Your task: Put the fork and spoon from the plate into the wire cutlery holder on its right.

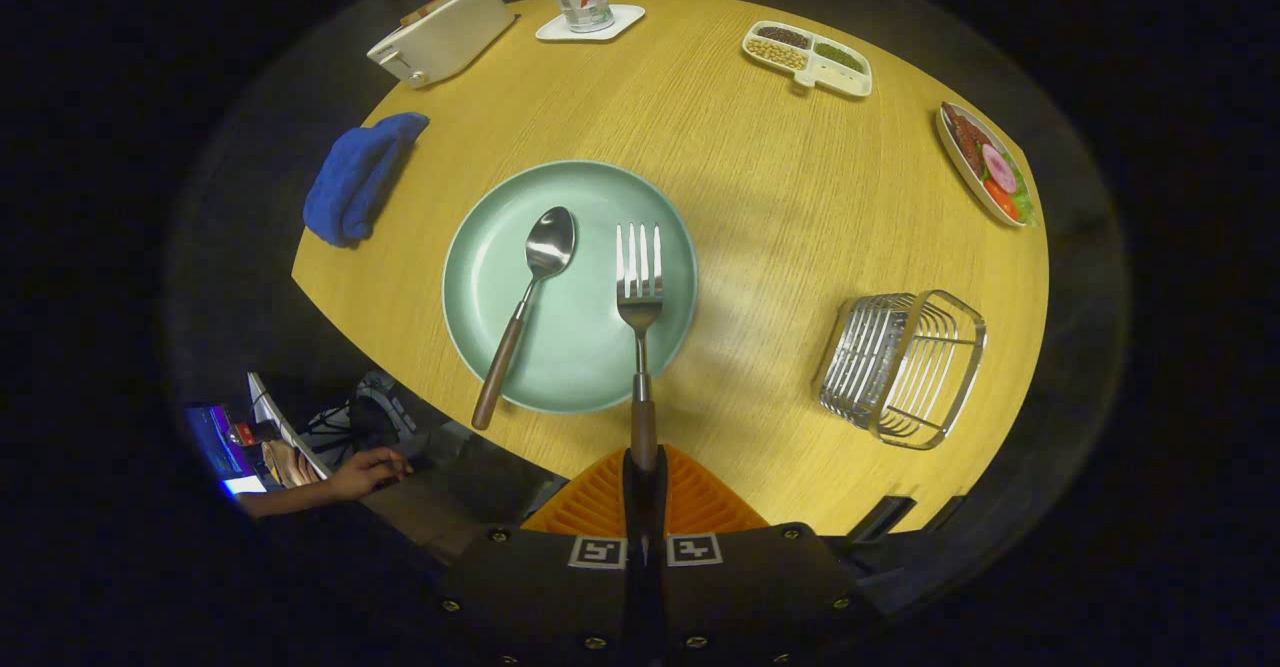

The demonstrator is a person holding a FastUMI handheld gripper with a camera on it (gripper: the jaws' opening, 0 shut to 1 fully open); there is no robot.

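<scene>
Pale green plate (pixel 480 287) sits mid-table (pixel 760 207); on it we see the spoon (pixel 527 299) on the left and the fork (pixel 639 317) on the right, tines pointing far. Our tongs (pixel 644 467) are pressed together, pinching the fork's wooden handle end at the plate's near rim. The wire cutlery holder (pixel 903 367) stands to the right, well apart from the plate.

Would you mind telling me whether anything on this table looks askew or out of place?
The wire cutlery holder seems to lie tipped on its side, its opening facing the plate. The gripper fingers are closed on the fork handle; the spoon rests on the plate.
</scene>
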